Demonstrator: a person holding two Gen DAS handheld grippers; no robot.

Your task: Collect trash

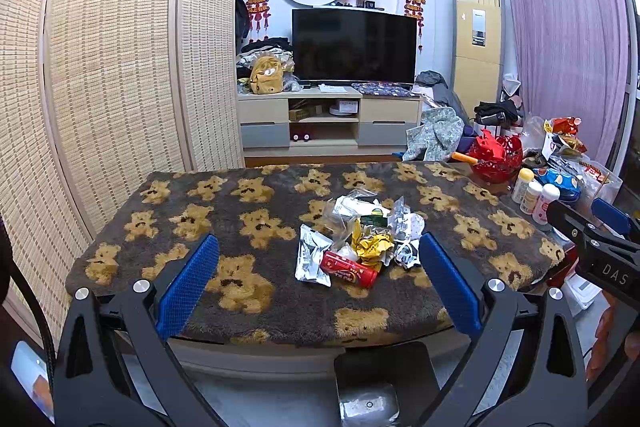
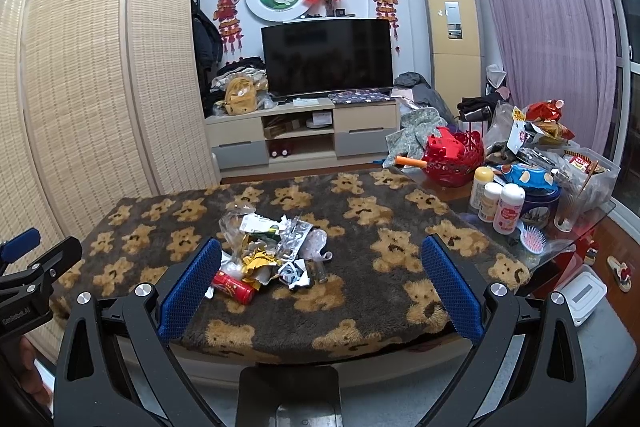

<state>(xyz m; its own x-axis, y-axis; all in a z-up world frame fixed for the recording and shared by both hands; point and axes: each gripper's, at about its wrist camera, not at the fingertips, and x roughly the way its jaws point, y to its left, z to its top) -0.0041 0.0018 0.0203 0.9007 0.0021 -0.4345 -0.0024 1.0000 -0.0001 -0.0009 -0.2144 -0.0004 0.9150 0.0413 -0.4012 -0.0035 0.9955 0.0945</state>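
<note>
Trash pile (image 1: pixel 360 239) sits mid desk (image 1: pixel 120 267) on bear blanket. Red can (image 1: pixel 348 270) at front may roll off if bumped. Left claw (image 1: pixel 318 283) and right claw (image 2: pixel 320 285) wide apart, empty, hanging near desk's front edge.

Left wrist view: looks forward between own blue pads, over near edge of bear-print table cover (image 1: pixel 256 223), toward TV (image 1: pixel 354 45) at frame centre. Trash pile (image 1: pixel 360 239) at mid-frame, slightly right. Right wrist view: same facing, set further right; trash pile (image 2: pixel 268 251) left of centre, cluttered side table (image 2: pixel 532 195) at right. Both share cover, pile, TV (image 2: pixel 326 57), folding screen (image 2: pixel 100 67).
</note>
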